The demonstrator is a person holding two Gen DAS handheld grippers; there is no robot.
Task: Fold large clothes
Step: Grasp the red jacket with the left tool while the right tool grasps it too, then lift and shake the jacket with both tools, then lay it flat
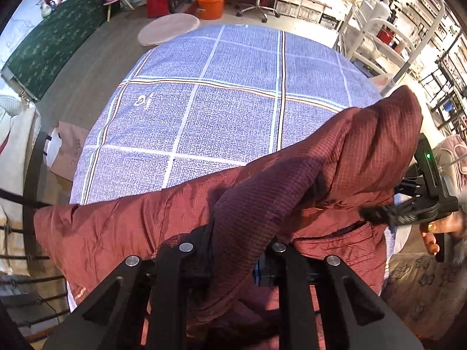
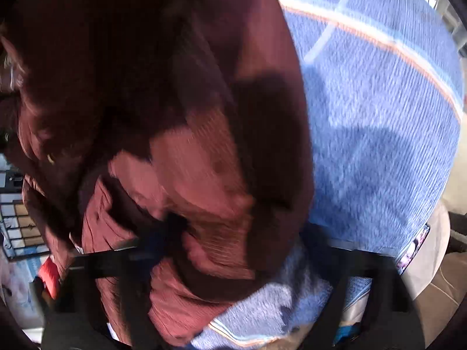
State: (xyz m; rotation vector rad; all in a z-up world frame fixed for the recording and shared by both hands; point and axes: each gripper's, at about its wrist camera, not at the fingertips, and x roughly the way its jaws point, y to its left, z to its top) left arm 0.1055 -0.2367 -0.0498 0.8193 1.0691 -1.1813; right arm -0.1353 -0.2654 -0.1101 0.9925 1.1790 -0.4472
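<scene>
A maroon checked garment (image 1: 163,218) lies along the near edge of a bed with a blue checked sheet (image 1: 233,87). My left gripper (image 1: 233,265) is shut on a fold of the garment, which rises between its fingers toward the upper right. My right gripper (image 1: 376,214) reaches in from the right, and its tips go under the raised cloth. In the blurred right wrist view the garment (image 2: 189,160) fills the left and middle. The right gripper (image 2: 233,250) looks closed on the cloth, though its tips are hidden. The blue sheet (image 2: 379,131) lies to the right.
A round pale cushion (image 1: 168,28) lies at the bed's far edge. An orange bucket (image 1: 210,5), a swivel stool (image 1: 256,3) and a green-covered bench (image 1: 55,43) stand beyond. White racks (image 1: 376,38) stand at the right. A paper bag (image 1: 68,151) sits at the bed's left.
</scene>
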